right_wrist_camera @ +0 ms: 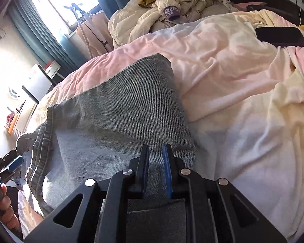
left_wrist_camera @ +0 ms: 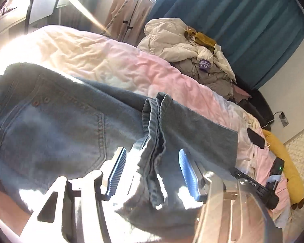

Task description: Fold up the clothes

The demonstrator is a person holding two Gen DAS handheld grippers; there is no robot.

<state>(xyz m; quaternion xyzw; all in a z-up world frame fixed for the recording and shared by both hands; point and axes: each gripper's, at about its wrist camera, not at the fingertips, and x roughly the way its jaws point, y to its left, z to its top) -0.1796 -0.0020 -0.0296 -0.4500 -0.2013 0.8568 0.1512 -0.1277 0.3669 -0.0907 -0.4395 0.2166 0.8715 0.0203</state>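
The left gripper (left_wrist_camera: pixel 152 174), white-framed with blue ribbed pads, has its jaws spread wide on either side of the bunched hem of the faded blue denim jeans (left_wrist_camera: pixel 75 125), not pinching it, while the black right gripper (right_wrist_camera: pixel 155 168) hangs over the folded denim (right_wrist_camera: pixel 115 109) with its jaws narrowly parted and nothing between them. The jeans lie folded across the near edge of the bed on a rumpled pink-and-cream duvet (right_wrist_camera: pixel 223 85). Farther back a black phone (right_wrist_camera: pixel 280 36) rests on the duvet, and at the far edge sits a heap of cream puffer jackets (left_wrist_camera: pixel 180 46).
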